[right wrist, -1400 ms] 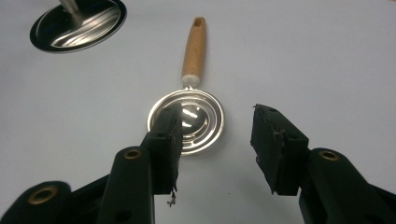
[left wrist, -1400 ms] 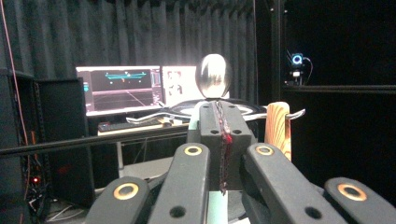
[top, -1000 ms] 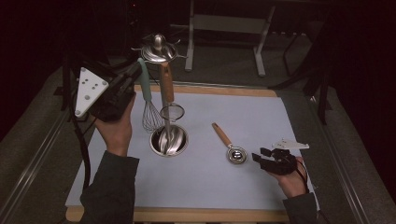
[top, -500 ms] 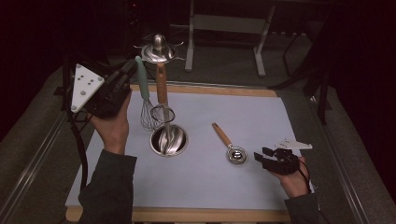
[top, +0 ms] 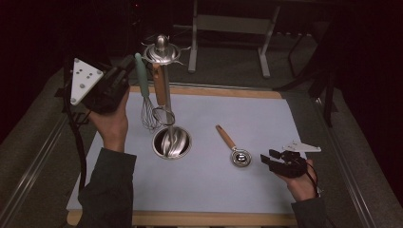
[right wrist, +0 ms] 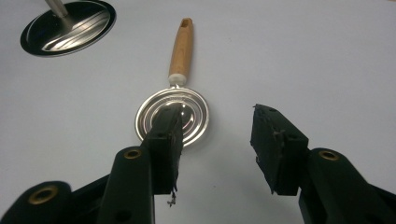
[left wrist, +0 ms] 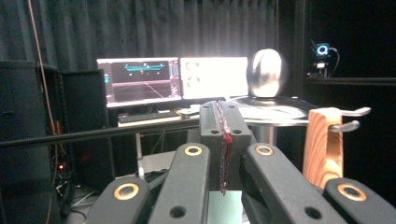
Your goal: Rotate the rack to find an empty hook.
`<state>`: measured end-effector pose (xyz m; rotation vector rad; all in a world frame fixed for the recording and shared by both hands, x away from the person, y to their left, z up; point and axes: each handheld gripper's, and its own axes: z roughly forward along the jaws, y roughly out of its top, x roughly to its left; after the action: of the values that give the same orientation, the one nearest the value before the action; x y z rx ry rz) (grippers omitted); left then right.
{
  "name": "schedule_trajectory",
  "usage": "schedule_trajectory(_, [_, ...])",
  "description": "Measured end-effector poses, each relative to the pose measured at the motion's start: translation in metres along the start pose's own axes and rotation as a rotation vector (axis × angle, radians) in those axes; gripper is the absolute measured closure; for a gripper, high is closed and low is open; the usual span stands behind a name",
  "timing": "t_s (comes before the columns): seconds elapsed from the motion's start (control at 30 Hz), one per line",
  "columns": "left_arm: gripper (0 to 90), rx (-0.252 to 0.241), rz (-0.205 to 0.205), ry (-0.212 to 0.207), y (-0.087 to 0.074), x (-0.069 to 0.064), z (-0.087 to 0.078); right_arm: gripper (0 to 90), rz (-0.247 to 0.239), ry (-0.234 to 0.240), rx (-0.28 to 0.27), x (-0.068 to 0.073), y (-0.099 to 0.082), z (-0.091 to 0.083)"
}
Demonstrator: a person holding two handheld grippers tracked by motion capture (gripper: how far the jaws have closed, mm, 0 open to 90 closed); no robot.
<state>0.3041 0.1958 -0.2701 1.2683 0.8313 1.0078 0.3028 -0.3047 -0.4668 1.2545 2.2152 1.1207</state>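
On the worktop (top: 285,123), the utensil stand (top: 162,50) has kept its place, with a wooden-handled tool (top: 160,88) hanging from one of its hooks. Over the past second the left hand-held gripper (top: 127,62) has drawn a little to the left beside the stand's top. Its jaws are pressed together, and its own view (left wrist: 223,126) shows nothing between them. The whisk (top: 145,95) hangs upright at the stand much as it did, its teal handle just beside the jaw tips; I cannot tell whether they touch. My guess is that the whisk is now hung and the left hand is backing off. The right hand-held gripper (top: 270,156) has not moved and rests low with its jaws spread. Just ahead of it lies the small round-headed utensil (top: 233,146), likely next for the stand.
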Motion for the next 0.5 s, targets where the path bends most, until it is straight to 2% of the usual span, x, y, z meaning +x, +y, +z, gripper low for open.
schedule_trajectory(0.5, [90.0, 0.049, 0.01, 0.021, 0.003, 0.009, 0.015, 53.6, 0.01, -0.005, -0.009, -0.003, -0.001, -0.003])
